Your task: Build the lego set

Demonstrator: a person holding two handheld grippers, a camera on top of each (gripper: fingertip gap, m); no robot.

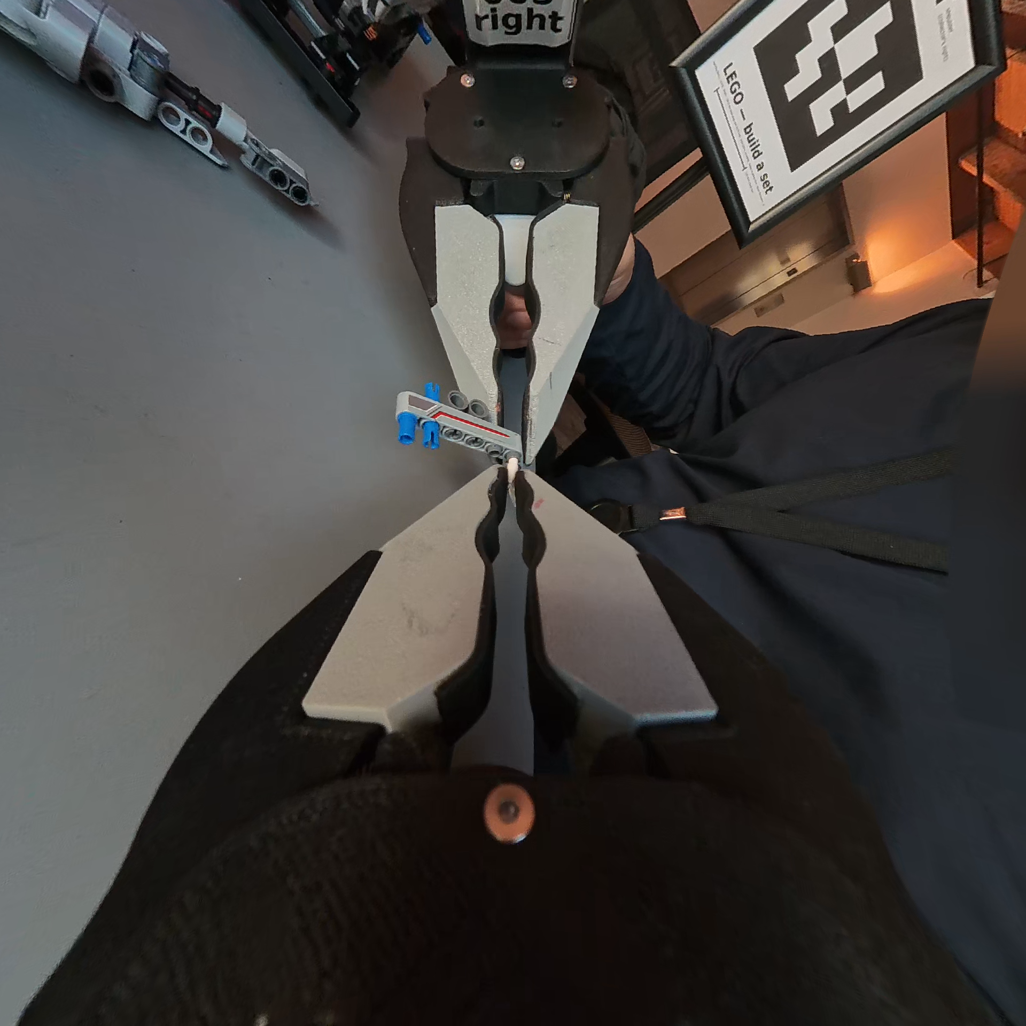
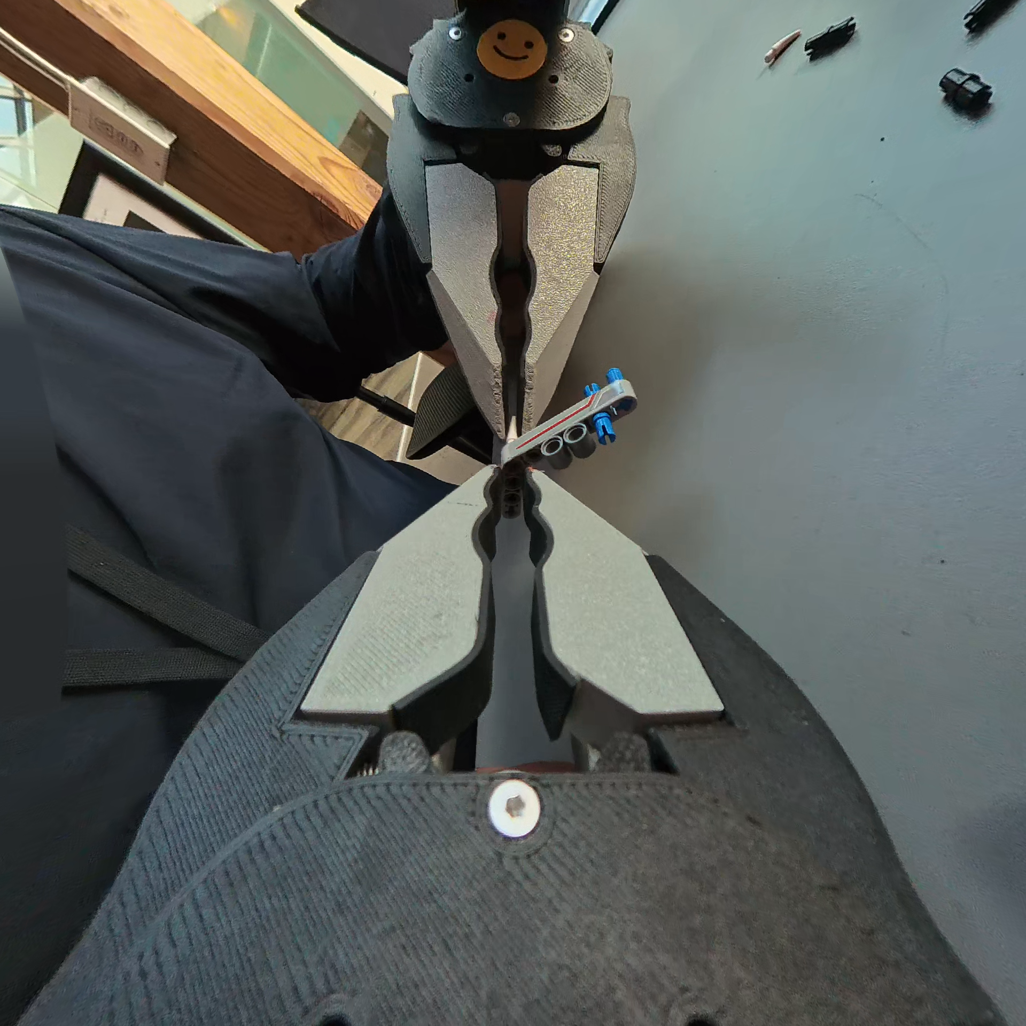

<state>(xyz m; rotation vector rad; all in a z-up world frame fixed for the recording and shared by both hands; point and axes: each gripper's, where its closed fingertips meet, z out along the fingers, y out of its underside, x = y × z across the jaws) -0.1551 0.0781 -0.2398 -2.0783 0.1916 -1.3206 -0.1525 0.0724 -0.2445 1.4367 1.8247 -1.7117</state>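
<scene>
Left wrist view: left gripper [image 1: 509, 476] points straight at the right gripper [image 1: 516, 444], tip to tip above a plain grey bench [image 1: 166, 499]. Left fingers [image 1: 438, 583] pressed nearly together, pinching a small white pin [image 1: 511, 465] at the very tips. The right gripper pinches one end of a grey lego beam [image 1: 461, 427] with a red stripe; the beam juts out over the bench, two blue pins [image 1: 419, 436] through its far end, and the white pin touches its gripped end. Far back on the bench lies a long grey built assembly [image 1: 139, 89]. Off the bench edge — a black-framed sign [image 1: 833, 105] with a black-and-white marker, warm orange wall light behind, and a person's dark navy sleeve [image 1: 694, 361] and clothing. Right wrist view: right gripper [image 2: 513, 483] fingers [image 2: 422, 599] closed on the beam's [image 2: 566, 430] near end; the left gripper [image 2: 513, 422] faces it, holding the white pin [image 2: 512, 430] against that end. Dull grey bench [image 2: 805, 444], lightly scuffed, with small black loose pieces [image 2: 965, 87] and a thin tan axle [image 2: 781, 45] far off. A wooden beam [image 2: 222, 127] and glass show beyond.
</scene>
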